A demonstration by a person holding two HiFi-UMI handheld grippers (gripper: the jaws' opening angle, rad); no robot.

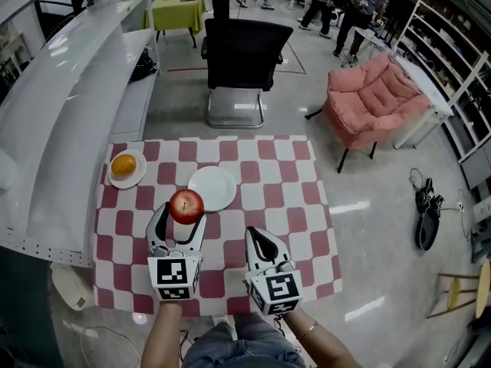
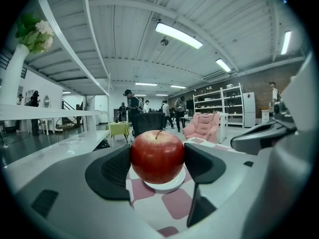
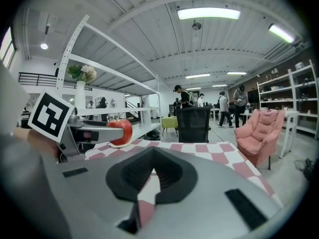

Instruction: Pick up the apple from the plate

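Observation:
A red apple (image 1: 186, 204) sits between the jaws of my left gripper (image 1: 182, 215), which is shut on it. In the left gripper view the apple (image 2: 157, 156) fills the gap between the two black pads (image 2: 113, 169), with the white plate (image 2: 167, 183) showing below and behind it. The empty white plate (image 1: 212, 188) lies on the checked table (image 1: 261, 175), just beyond and right of the apple. My right gripper (image 1: 257, 236) rests near the table's front edge, shut with nothing in it. From the right gripper view the apple (image 3: 121, 131) appears at the left.
A second small plate (image 1: 115, 179) with an orange (image 1: 123, 164) sits at the table's far left corner. A black chair (image 1: 238, 60) stands behind the table, a pink armchair (image 1: 372, 98) to the right, and a long white counter (image 1: 54, 129) along the left.

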